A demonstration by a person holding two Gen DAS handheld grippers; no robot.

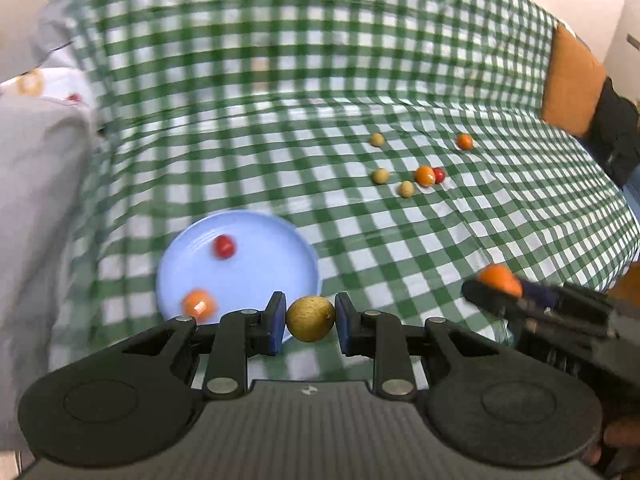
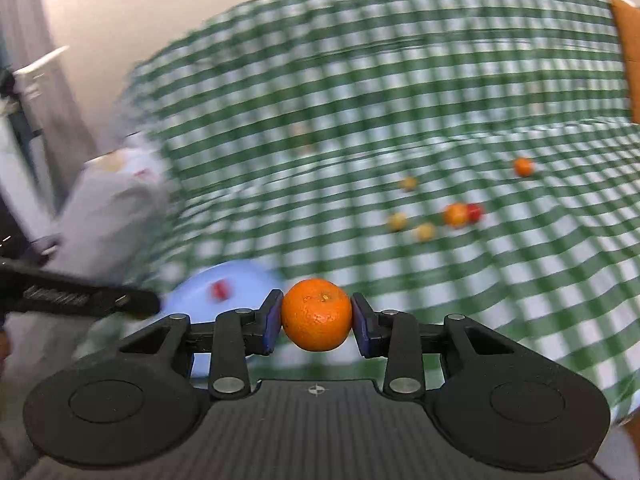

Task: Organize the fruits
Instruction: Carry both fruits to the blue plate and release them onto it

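- Green checked cloth is lying bare between blue plate and the fruit cluster.
- Grey pillow is crowding the plate's left.
- Orange cushion is closing the far right.

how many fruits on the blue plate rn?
2 on the blue plate: a red fruit toward the middle, an orange one at its near rim. The left gripper may hide more.

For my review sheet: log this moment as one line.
left gripper: shut on yellow fruit | right gripper: shut on orange | blue plate: two fruits | cloth: six loose
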